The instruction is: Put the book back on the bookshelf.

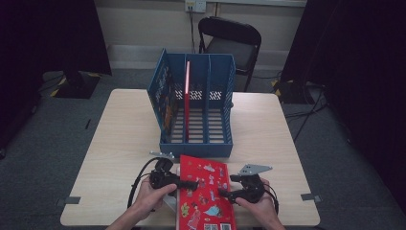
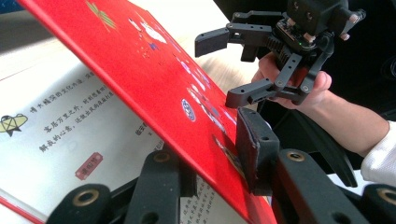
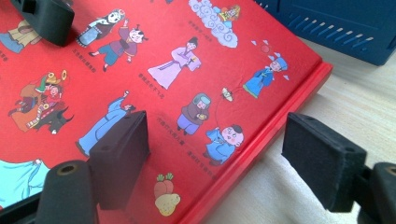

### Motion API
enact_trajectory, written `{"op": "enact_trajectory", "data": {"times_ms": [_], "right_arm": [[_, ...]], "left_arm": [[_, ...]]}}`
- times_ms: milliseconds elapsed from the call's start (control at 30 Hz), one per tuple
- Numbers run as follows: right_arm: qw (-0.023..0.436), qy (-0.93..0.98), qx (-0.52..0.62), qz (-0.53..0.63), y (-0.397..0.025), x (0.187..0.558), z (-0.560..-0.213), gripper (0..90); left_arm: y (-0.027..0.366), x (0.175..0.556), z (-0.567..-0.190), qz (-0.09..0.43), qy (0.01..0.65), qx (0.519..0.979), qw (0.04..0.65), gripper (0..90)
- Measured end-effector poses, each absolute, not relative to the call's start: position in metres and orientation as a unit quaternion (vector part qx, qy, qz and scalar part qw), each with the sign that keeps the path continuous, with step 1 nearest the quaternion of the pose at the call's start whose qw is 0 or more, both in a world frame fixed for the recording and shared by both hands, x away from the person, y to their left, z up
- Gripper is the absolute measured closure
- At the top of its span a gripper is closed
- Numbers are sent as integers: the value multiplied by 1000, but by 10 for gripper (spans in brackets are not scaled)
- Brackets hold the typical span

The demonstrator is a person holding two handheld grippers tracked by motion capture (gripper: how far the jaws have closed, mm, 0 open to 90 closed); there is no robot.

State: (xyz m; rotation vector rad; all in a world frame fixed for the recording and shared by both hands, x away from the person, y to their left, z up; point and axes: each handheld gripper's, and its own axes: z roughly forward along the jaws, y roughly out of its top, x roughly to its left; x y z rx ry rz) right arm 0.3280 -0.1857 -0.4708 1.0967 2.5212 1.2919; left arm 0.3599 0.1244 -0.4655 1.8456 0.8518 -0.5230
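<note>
While my left hand-held gripper [image 2: 210,163] pinches the red book's [image 1: 206,191] cover to lift it open, my right hand-held gripper [image 3: 224,158] gapes wide over its spine edge.

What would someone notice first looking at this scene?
The bright red picture book at the table's near edge, its cover lifted by the left tongs clamped on it. Behind it stands a blue file rack with a thin red book upright inside. The right tongs straddle the book's spine, open.
</note>
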Motion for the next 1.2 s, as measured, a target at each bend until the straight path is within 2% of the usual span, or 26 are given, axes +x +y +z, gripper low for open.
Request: {"op": "enact_trajectory", "data": {"times_ms": [567, 800, 1200], "right_arm": [[33, 826, 357, 435, -179, 340, -469, 190], [1, 814, 378, 441, -183, 344, -473, 133], [-59, 799, 389, 456, -184, 355, -482, 77]], "left_arm": [[124, 367, -454, -188, 326, 783, 495, 700], [124, 361, -448, -156, 302, 795, 502, 700], [126, 357, -443, -139, 281, 803, 507, 700]]}}
